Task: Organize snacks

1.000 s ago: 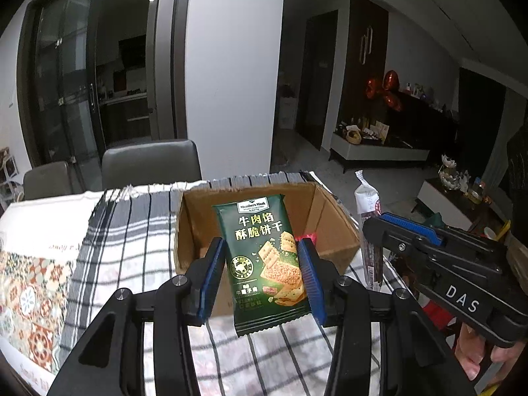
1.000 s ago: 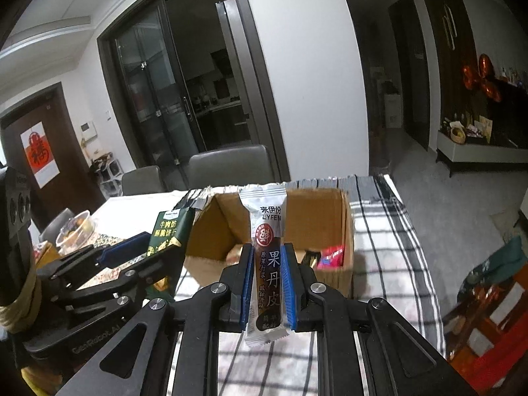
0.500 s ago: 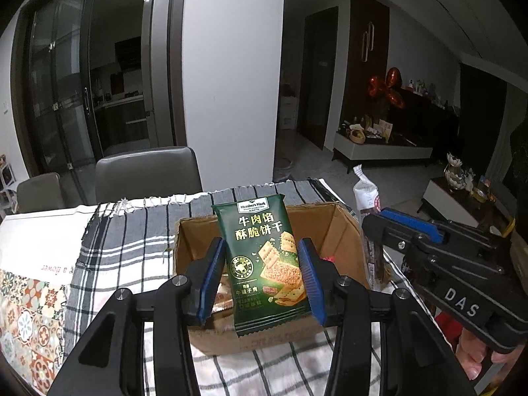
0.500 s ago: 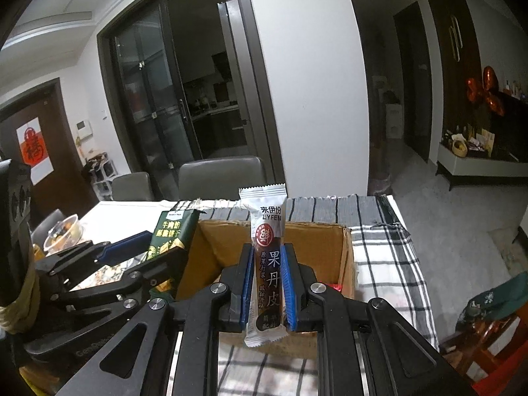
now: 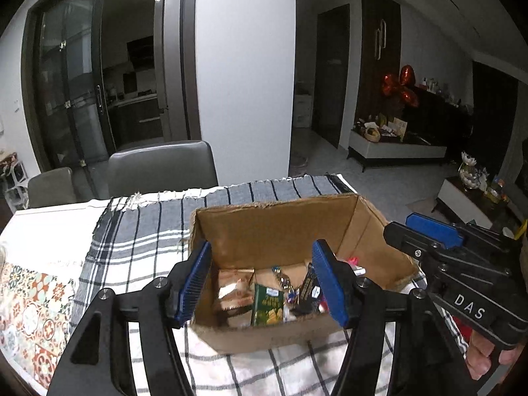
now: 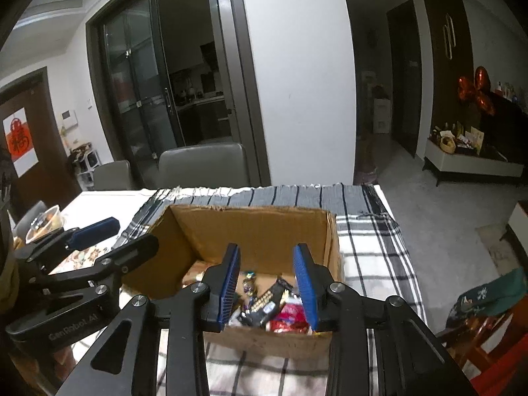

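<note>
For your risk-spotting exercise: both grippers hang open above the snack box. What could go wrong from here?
1. The left gripper and right gripper sit close together over the cardboard box; they might collide when withdrawing.
2. The green packet stands on edge among loose snacks and may topple.
3. A low finger could catch the box's near wall and drag it across the checked cloth.

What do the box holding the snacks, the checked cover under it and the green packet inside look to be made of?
Box: plain brown cardboard, matte, with ragged torn top edges.
Checked cover: woven fabric, judging by its frayed fringe and wrinkles.
Green packet: probably printed plastic film, slightly glossy; too small to be sure.
</note>
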The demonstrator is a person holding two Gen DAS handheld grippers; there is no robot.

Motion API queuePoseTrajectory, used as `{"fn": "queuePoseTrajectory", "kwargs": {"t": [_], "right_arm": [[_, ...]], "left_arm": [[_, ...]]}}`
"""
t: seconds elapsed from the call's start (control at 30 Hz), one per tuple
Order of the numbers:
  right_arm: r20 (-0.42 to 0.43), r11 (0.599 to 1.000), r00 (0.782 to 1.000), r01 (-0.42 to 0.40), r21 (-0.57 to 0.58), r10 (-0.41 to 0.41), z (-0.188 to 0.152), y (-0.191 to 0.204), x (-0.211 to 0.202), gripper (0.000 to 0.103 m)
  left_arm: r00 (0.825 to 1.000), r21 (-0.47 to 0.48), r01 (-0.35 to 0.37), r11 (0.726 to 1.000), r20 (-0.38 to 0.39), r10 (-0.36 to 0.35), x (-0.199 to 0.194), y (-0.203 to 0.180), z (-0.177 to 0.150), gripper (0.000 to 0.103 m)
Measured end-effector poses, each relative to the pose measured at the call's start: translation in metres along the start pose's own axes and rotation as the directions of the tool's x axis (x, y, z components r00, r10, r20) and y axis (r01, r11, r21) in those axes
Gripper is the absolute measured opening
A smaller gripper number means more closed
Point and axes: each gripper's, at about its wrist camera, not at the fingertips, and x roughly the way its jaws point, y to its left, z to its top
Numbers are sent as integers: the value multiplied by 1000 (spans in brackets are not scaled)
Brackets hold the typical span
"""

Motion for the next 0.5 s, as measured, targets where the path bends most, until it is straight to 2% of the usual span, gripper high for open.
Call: {"fn": "queuePoseTrajectory", "kwargs": {"t": [0.27,0.4,0.47,0.5], "right_arm": [[29,1000,999,13,-8,-13,-19,8,-43,35],[46,999,998,31,-13,-30,-32,15,-68,48],[56,999,998,41,-27,-39,-42,20,-83,48],[58,998,997,46,-32,-44,-46,23,-89,48]], "left_arm": [[999,7,-37,999,37,37,-49,-2,-23,72],[999,-14,-24,1000,43,25,-79,-3,-38,77],[999,-24,-18,1000,48,19,-92,-3,-46,85],[998,-27,-26,999,57,28,-101,-4,-51,85]]}}
